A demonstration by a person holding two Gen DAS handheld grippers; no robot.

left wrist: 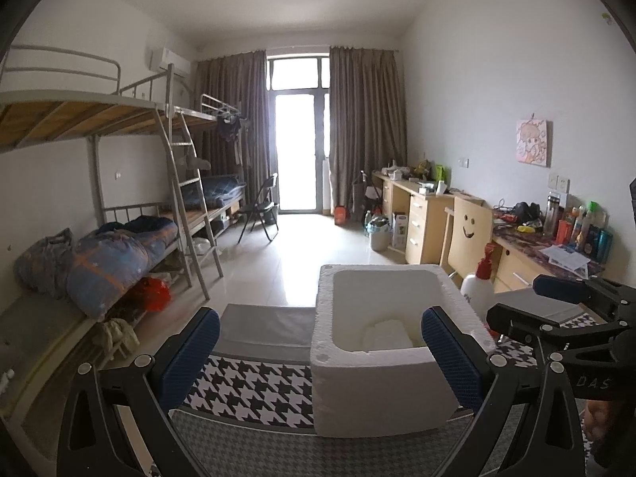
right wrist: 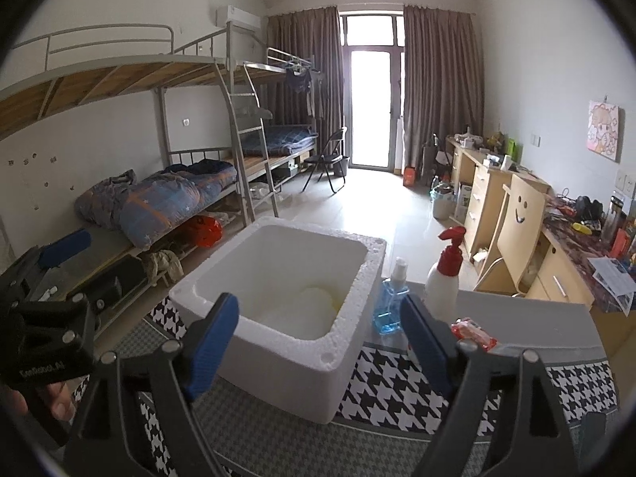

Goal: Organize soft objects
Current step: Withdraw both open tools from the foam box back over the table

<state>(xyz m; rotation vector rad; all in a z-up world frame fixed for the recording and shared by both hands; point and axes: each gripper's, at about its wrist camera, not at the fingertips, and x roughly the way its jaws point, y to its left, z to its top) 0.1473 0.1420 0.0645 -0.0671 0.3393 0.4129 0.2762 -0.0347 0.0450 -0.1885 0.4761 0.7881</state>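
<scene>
A white foam box (left wrist: 377, 389) (right wrist: 286, 373) stands on a houndstooth cloth (left wrist: 254, 389) (right wrist: 397, 393). A pale soft lump (left wrist: 387, 334) (right wrist: 314, 310) lies in the bottom of the box. My left gripper (left wrist: 320, 353) is open in front of the box, with blue pads and nothing gripped. My right gripper (right wrist: 318, 344) is open too, hovering just before the box's near wall with nothing between its fingers. The right gripper's fingers (left wrist: 556, 290) show at the right edge of the left wrist view. Far left in the right wrist view is one of the left gripper's fingers (right wrist: 63, 246).
A blue liquid bottle (right wrist: 391, 302), a white pump bottle with a red top (right wrist: 443, 282) (left wrist: 479, 290) and a red packet (right wrist: 475, 334) stand right of the box. Beyond are a smiley-face chair (right wrist: 518, 230), cluttered desks (right wrist: 576, 262) and bunk beds (right wrist: 167, 198).
</scene>
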